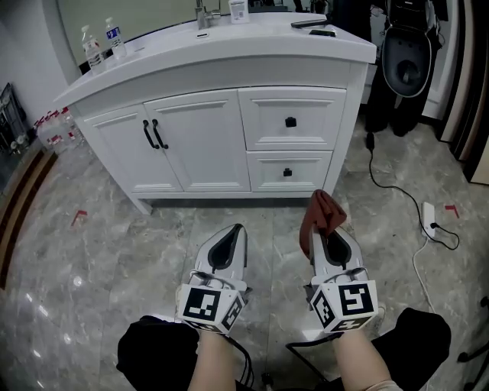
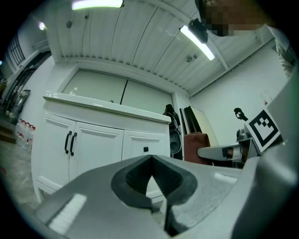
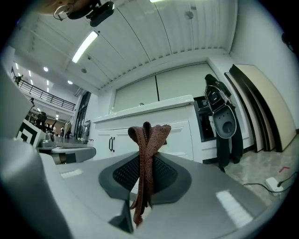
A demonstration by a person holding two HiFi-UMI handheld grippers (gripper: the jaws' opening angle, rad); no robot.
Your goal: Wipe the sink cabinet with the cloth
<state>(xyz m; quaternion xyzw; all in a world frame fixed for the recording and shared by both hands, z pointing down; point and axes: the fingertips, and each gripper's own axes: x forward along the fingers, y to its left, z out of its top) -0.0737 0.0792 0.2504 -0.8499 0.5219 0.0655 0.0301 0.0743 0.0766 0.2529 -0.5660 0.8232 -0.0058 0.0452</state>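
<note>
A white sink cabinet point(image 1: 229, 137) with two doors and two drawers stands ahead of me across the marble floor; it also shows as the cabinet point(image 2: 93, 144) in the left gripper view and the cabinet point(image 3: 140, 128) in the right one. My right gripper point(image 1: 319, 229) is shut on a reddish-brown cloth point(image 1: 321, 212), which sticks up out of the jaws as a bunched cloth point(image 3: 147, 154). My left gripper point(image 1: 231, 235) is shut and holds nothing; its gripper tips point(image 2: 150, 161) meet. Both grippers hover low, a short way in front of the cabinet.
Bottles point(image 1: 103, 42), a faucet point(image 1: 203, 15) and small items sit on the countertop. A black stroller-like object point(image 1: 409, 61) stands right of the cabinet. A power strip and cable point(image 1: 429, 218) lie on the floor at right. Crates of bottles point(image 1: 50, 126) sit at left.
</note>
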